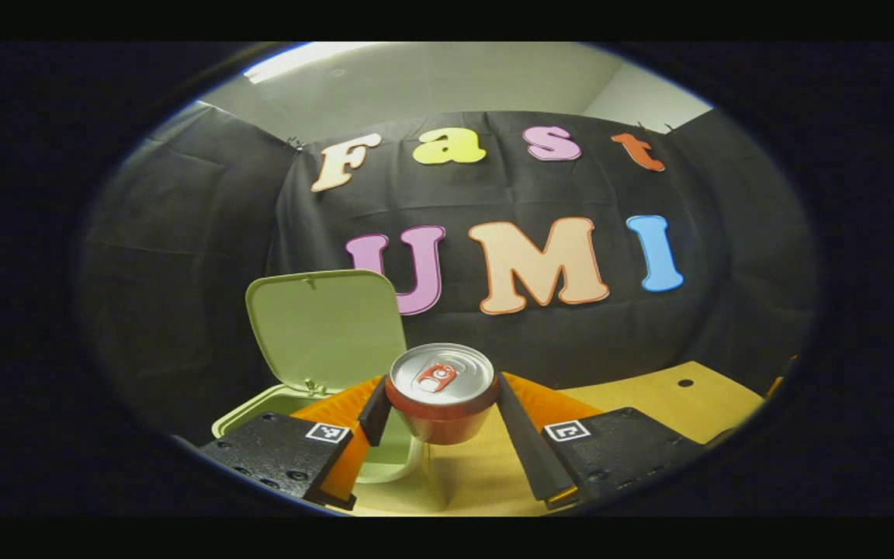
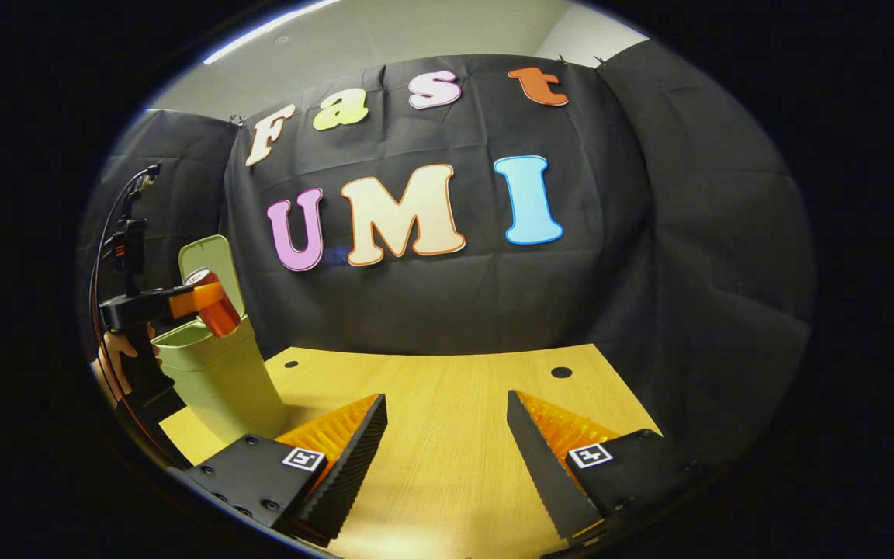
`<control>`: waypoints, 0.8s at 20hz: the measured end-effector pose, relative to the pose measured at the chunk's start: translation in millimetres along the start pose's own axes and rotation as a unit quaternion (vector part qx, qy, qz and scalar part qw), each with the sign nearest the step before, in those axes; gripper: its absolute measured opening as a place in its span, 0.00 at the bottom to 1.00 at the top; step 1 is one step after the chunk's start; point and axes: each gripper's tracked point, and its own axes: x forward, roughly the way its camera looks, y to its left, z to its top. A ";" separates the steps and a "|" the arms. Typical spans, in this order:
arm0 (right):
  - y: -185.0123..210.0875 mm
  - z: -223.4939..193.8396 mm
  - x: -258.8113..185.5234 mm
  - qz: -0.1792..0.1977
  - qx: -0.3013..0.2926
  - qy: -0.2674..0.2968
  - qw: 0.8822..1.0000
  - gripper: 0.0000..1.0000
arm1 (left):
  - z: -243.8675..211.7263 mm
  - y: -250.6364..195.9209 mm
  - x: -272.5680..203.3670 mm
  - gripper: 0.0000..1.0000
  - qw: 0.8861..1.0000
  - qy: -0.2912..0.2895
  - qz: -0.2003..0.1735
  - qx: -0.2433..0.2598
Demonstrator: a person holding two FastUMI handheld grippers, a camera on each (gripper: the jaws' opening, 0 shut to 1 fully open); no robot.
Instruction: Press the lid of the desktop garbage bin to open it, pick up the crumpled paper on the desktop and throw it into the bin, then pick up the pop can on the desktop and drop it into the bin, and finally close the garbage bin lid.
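Can (image 1: 441, 392): glossy metal, brushed silvery top, smooth lacquered red wall. Bin (image 2: 222, 380): smooth matt plastic, pale green; lid (image 1: 327, 330) of the same finish. Counter (image 2: 447, 435): light wood-grain surface, low sheen. Wall (image 2: 649, 272): matt black cloth, creased.

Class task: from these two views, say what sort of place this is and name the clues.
Probably a staged recording booth, not a home: black cloth wall, bare wooden desktop, and a small bin with a pop can held above it.
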 end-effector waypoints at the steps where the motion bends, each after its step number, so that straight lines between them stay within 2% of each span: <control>1: 0.6 -0.5 1.5 -0.002 -0.001 -0.001 1.000 0.97 | 0.8 8.6 0.8 0.75 1.000 -0.002 0.010 0.008; 11: 31.2 -4.0 17.1 0.008 -0.003 0.013 1.000 0.96 | -27.1 74.7 3.9 0.76 0.998 0.023 0.059 0.014; 13: 37.6 -3.7 17.4 0.007 -0.010 0.012 1.000 0.96 | -29.8 80.2 3.6 0.77 0.998 0.027 0.056 0.004; 15: 44.4 -2.0 17.5 0.003 -0.012 0.010 1.000 0.96 | -19.0 87.3 2.8 0.86 0.999 0.012 0.053 -0.005; 16: 48.1 -2.6 17.3 0.000 -0.010 0.009 1.000 0.96 | -9.6 90.0 3.2 0.99 0.999 0.000 0.051 -0.005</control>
